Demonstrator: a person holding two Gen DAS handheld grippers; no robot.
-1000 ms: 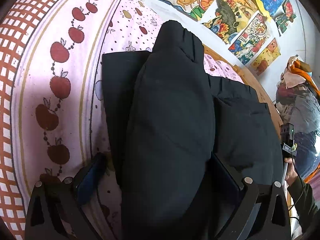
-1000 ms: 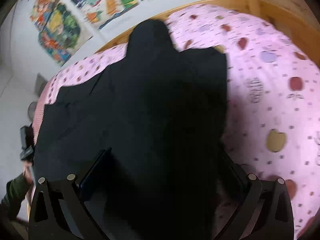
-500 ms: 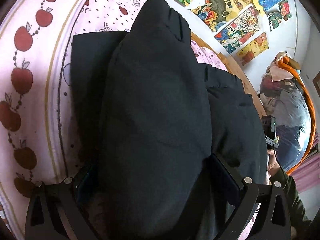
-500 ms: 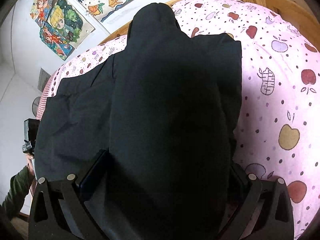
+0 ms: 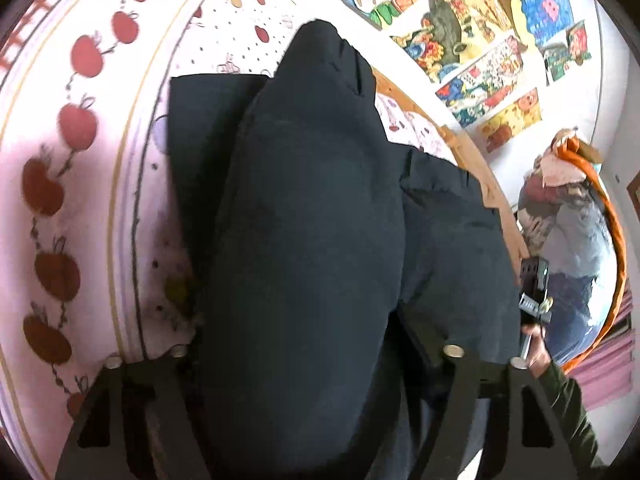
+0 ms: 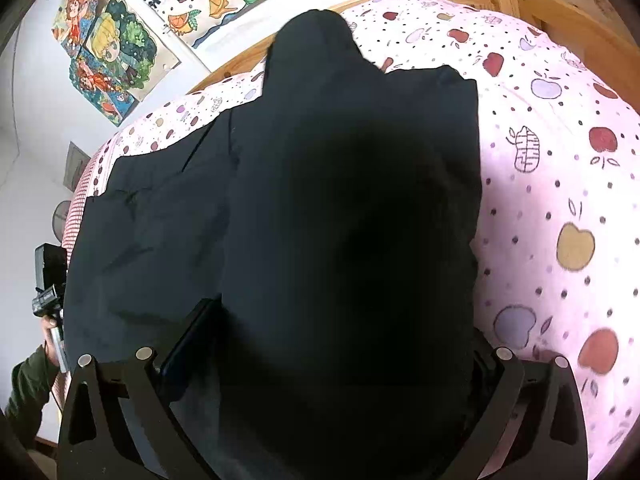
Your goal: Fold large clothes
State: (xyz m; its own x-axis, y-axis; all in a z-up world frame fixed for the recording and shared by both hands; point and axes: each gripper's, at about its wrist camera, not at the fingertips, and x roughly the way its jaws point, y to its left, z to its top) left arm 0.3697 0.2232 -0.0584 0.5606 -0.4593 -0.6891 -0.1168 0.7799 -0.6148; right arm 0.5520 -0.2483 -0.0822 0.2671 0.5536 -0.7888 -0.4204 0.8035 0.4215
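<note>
Black padded fabric fills both wrist views: a large jacket (image 5: 312,240) lies spread on a bed covered by a pink sheet (image 6: 560,184) printed with apples. A thick fold of the jacket runs between the fingers of the left tongs (image 5: 304,360), which are clenched on it. The right tongs (image 6: 320,356) likewise grasp a bulky fold of the same jacket (image 6: 340,220). Colourful drawings (image 5: 480,40) hang on the wall behind the wooden bed frame (image 6: 560,12).
</note>
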